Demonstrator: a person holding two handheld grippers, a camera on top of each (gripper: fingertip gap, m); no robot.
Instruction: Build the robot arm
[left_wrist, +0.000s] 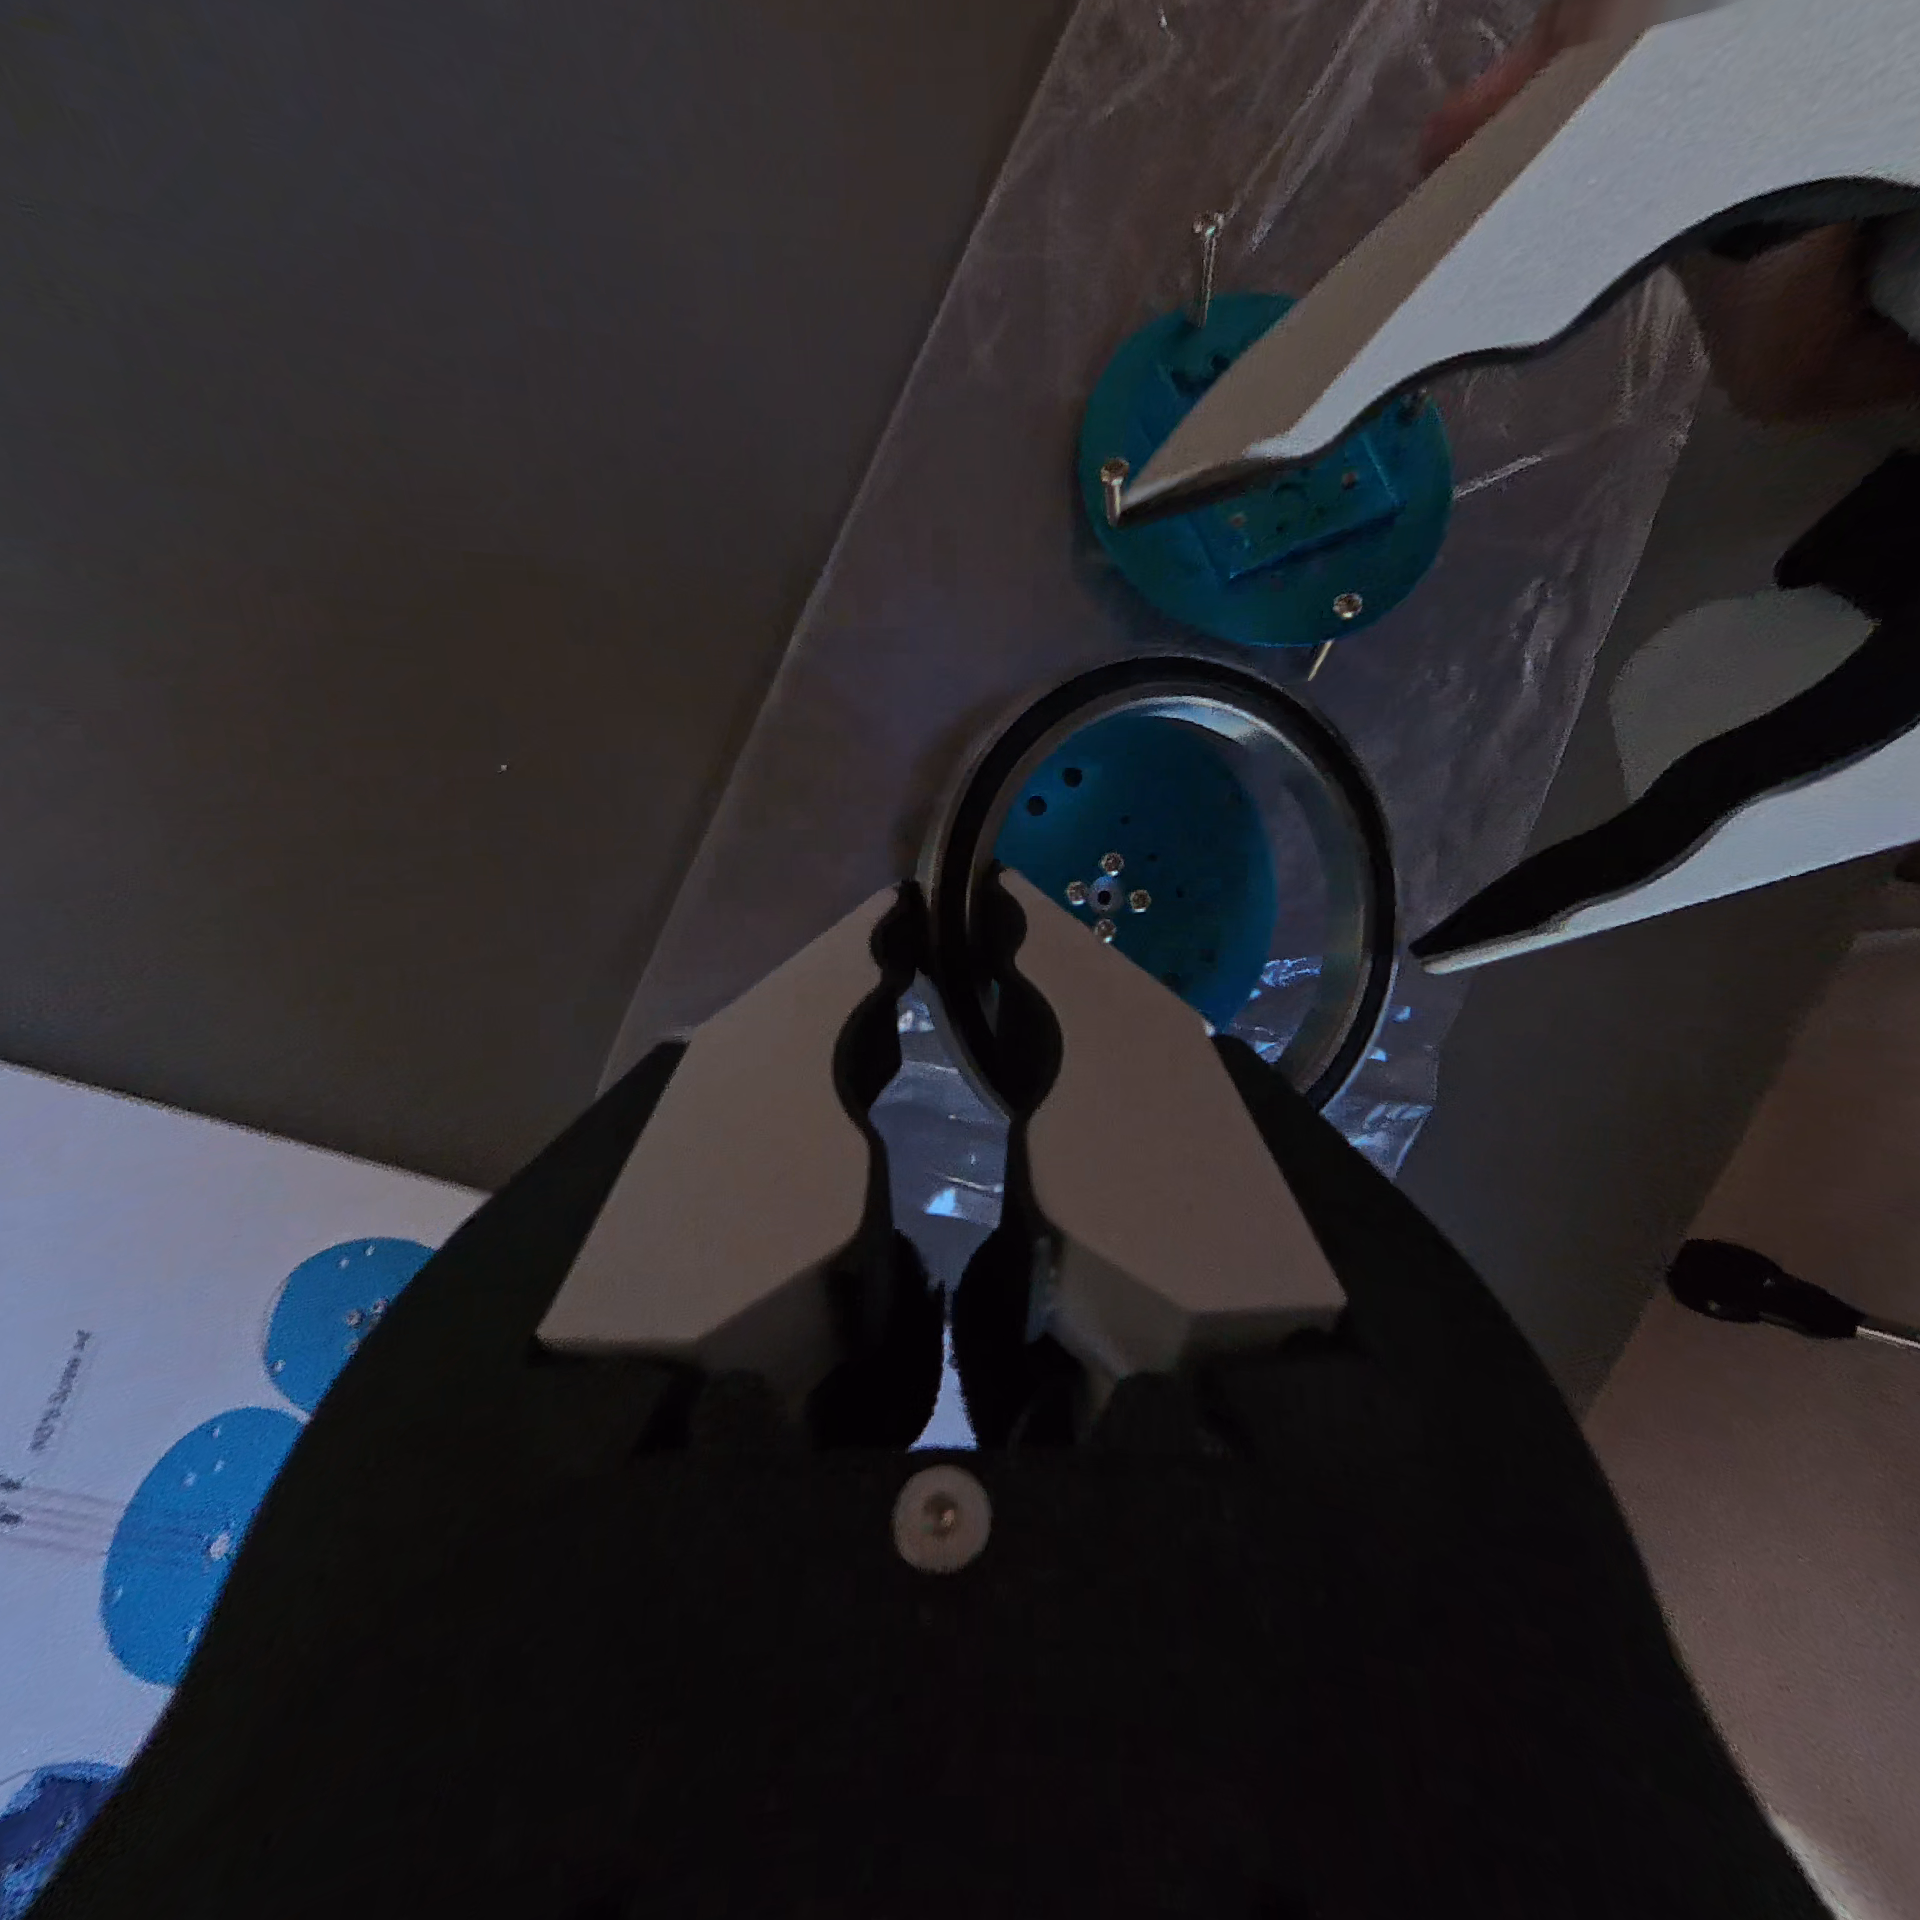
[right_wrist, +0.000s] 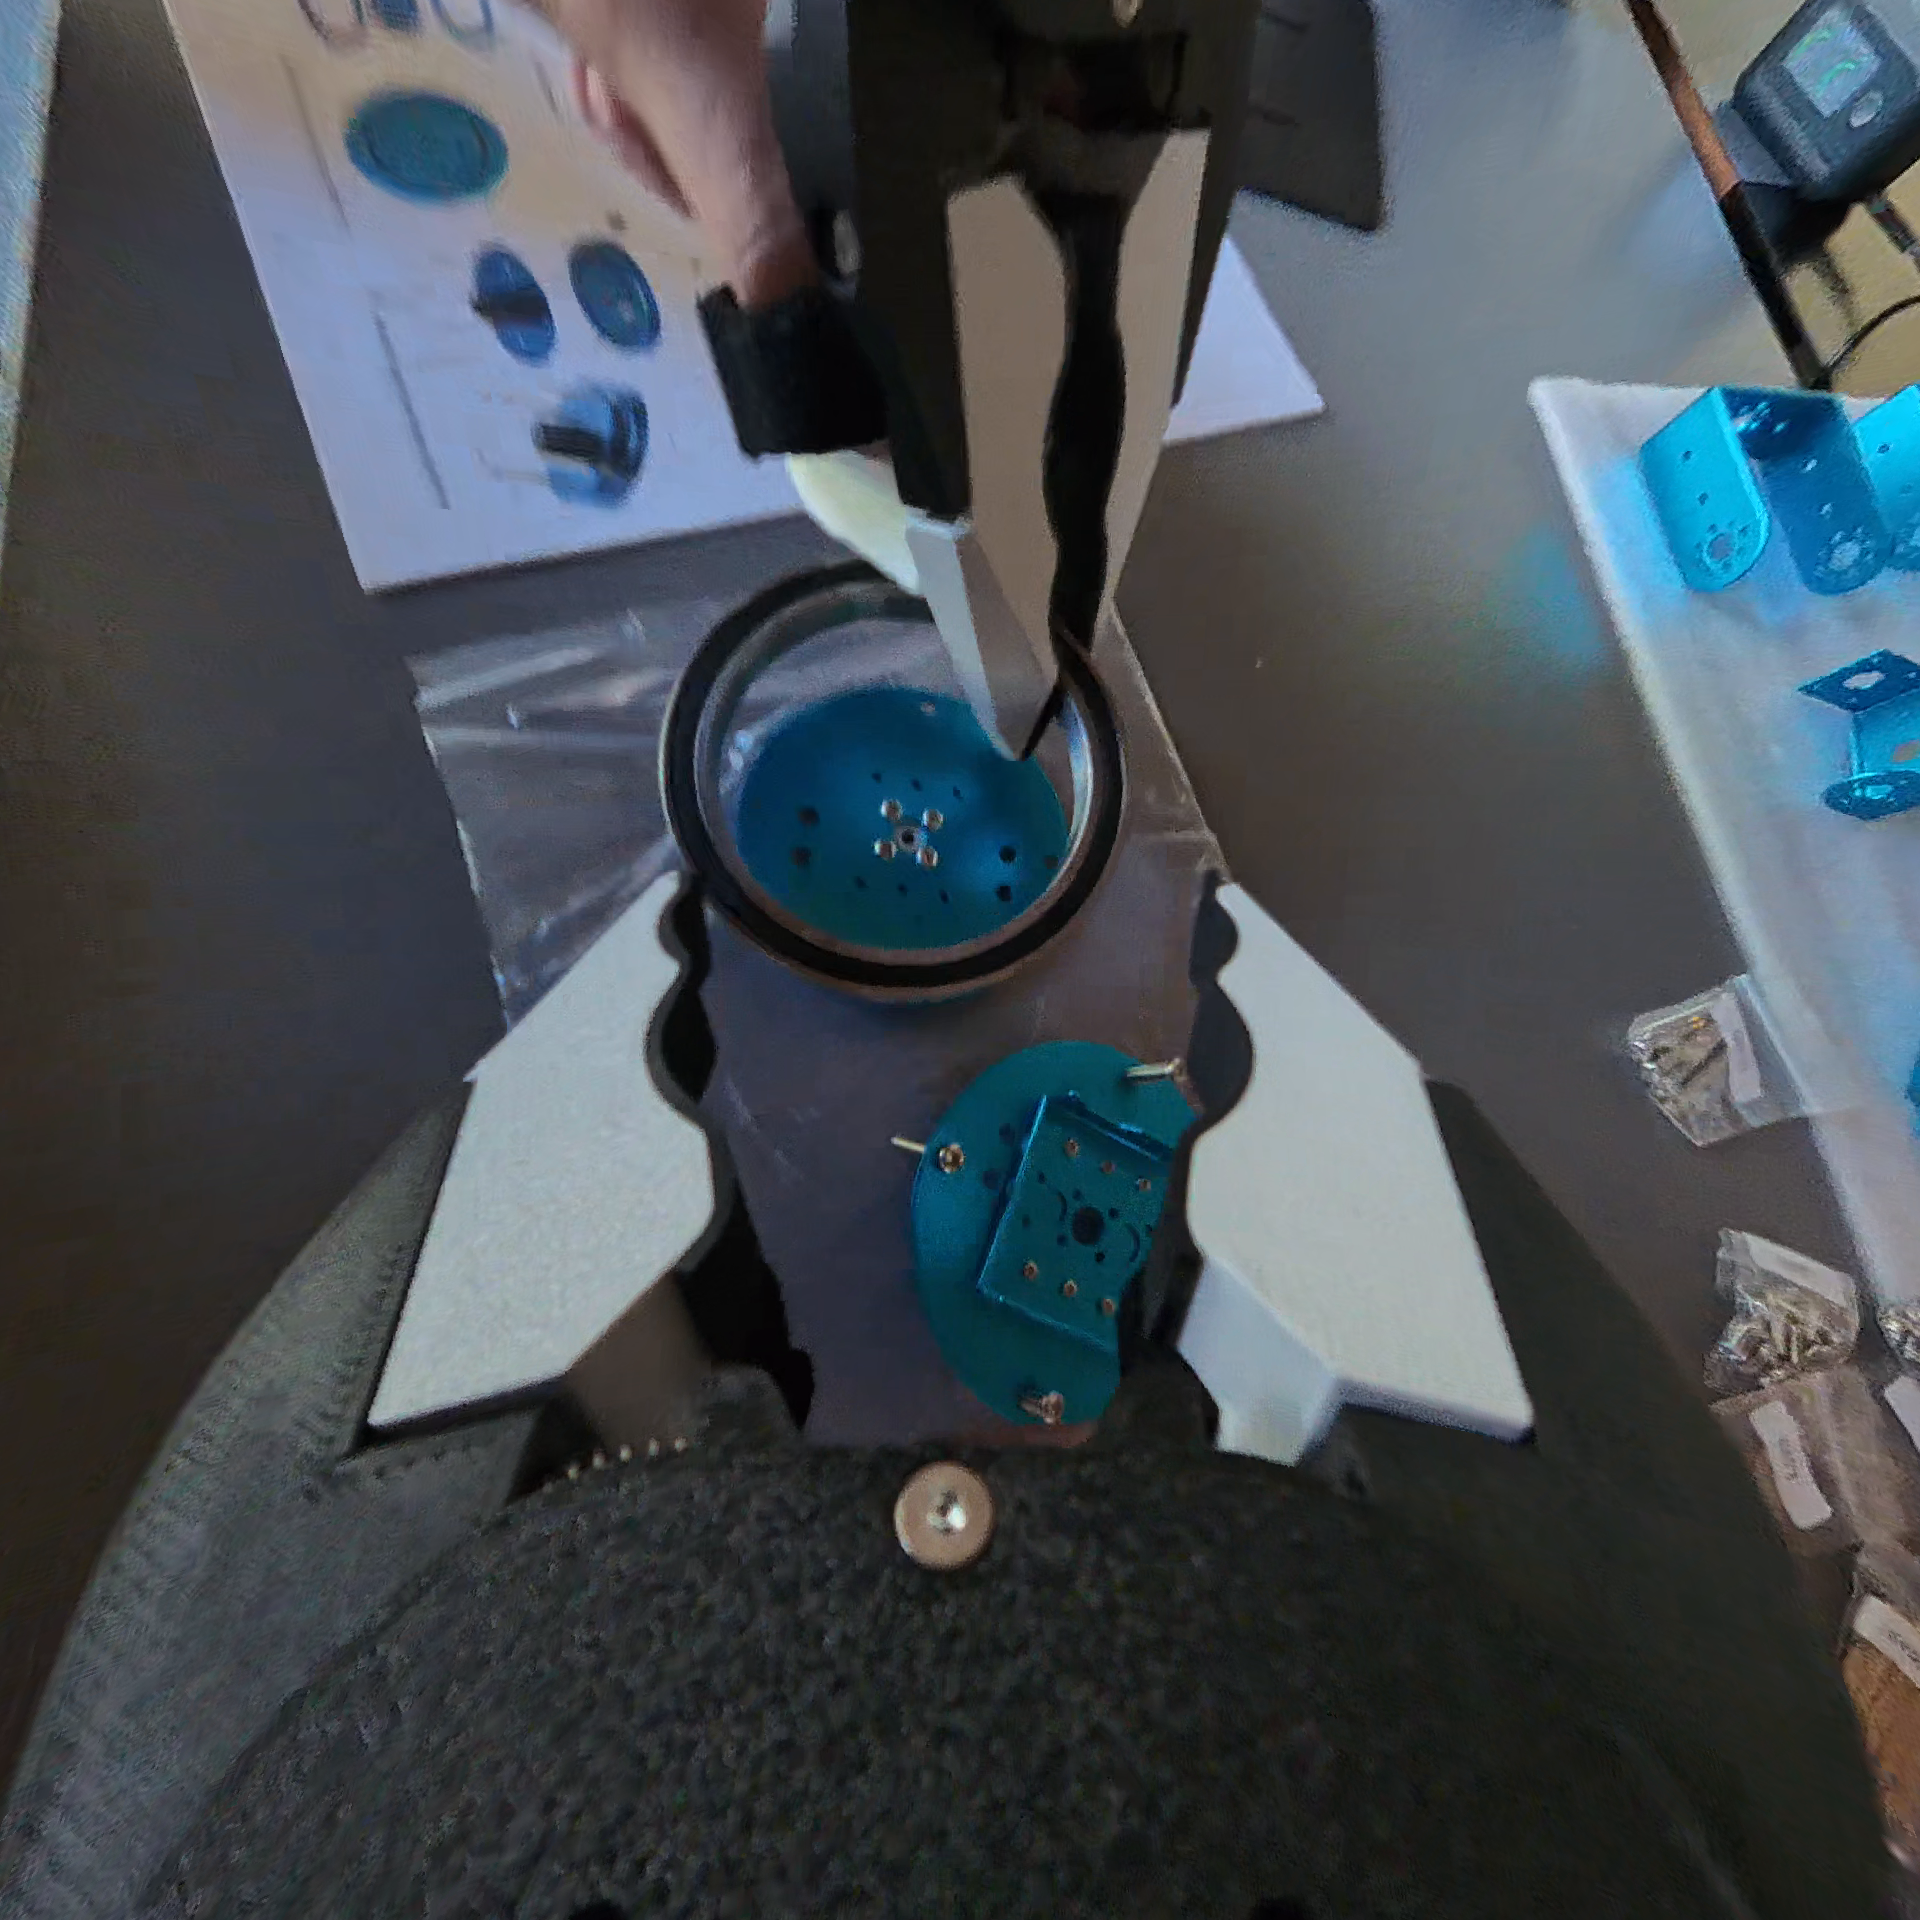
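The left gripper (left_wrist: 956, 894) is clenched on the near wall of a round bearing ring (left_wrist: 1351, 831), one fingertip outside the black rim and the other inside it; the same grasp shows from the opposite side in the right wrist view, where the left gripper (right_wrist: 1023, 743) reaches down into the ring (right_wrist: 894, 961). A blue perforated disc (right_wrist: 899, 826) with four small screws about its centre lies at the bottom of the ring. The right gripper (right_wrist: 951, 935) is released, its jaws spread wide and holding nothing; between its fingers, and nearer its palm than the ring, lies a blue round plate (right_wrist: 1039, 1236) carrying a square bracket, with loose screws (right_wrist: 1044, 1405) standing at its edge. Both parts rest on a clear plastic bag (right_wrist: 551, 707) spread over the dark table (right_wrist: 208, 831). Beyond the ring lies a printed instruction sheet (right_wrist: 436, 416); to the right of the right gripper are blue brackets (right_wrist: 1704, 499) on a white tray and small bags of fasteners (right_wrist: 1694, 1070). Risk assessment: the grasp on the ring is a narrow pinch on a thin wall, so a tilt may let the ring slip or rotate; the plastic bag offers little friction, so either part may slide when pushed; the open right fingers flank the plate closely and could knock its loose screws out
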